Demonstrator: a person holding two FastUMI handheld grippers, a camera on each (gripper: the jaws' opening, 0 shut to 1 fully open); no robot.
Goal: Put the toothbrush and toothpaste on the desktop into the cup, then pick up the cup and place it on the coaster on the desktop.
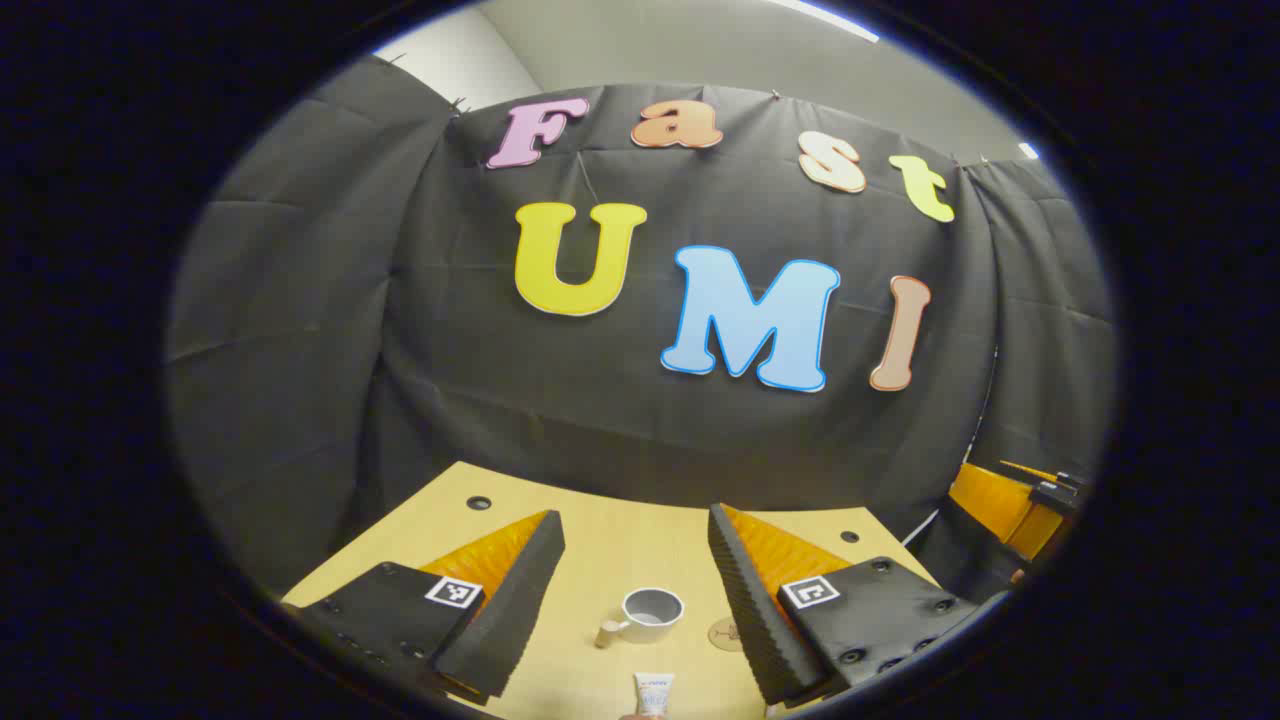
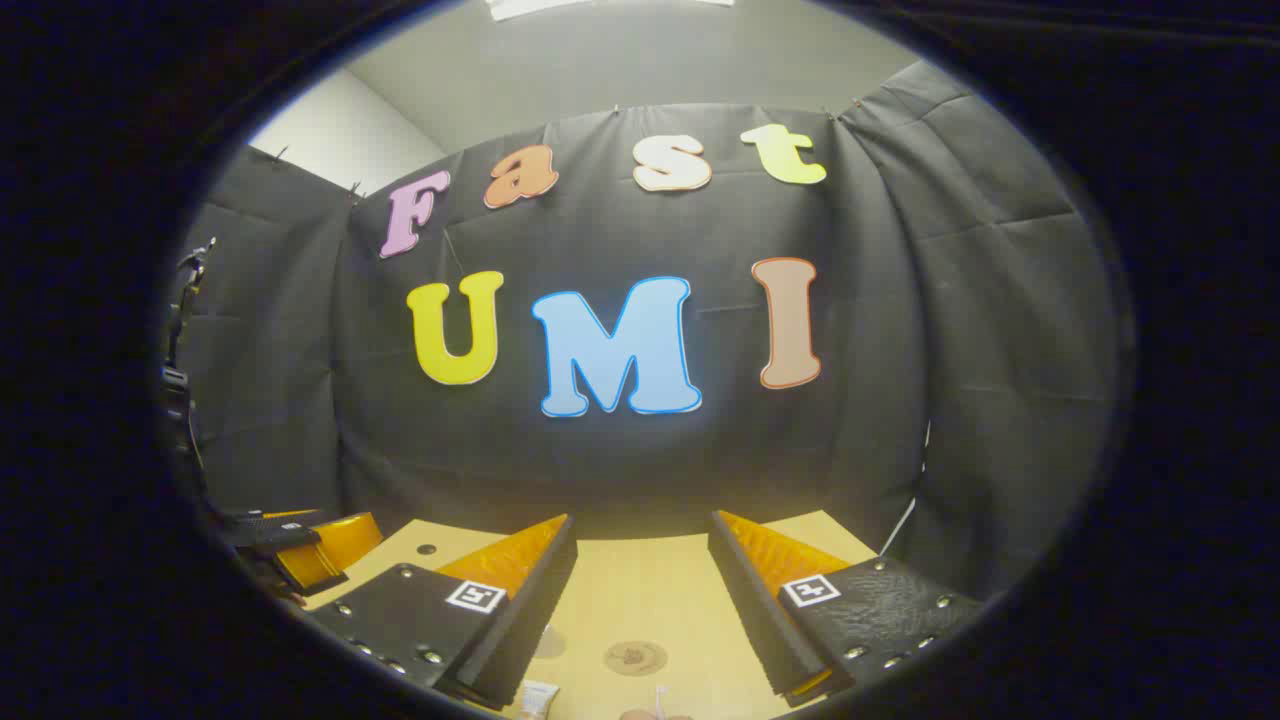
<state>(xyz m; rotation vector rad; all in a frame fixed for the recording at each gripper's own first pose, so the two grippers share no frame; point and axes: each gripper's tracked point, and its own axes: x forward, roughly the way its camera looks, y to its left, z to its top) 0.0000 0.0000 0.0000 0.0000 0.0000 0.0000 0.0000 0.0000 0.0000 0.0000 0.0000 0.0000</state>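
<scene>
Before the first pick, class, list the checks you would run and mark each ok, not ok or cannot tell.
1. Left gripper open: ok, jaws stand wide apart with nothing between them.
2. Right gripper open: ok, jaws apart, nothing held.
3. Cup upright and empty: ok, mouth faces up, inside looks bare.
4. Toothpaste reachable: ok, it lies on the desk nearer than the cup.
5. Coaster free: ok, nothing sits on it.
6. Toothbrush located: cannot tell, only a small pale thing shows at the right gripper view's bottom edge.
</scene>
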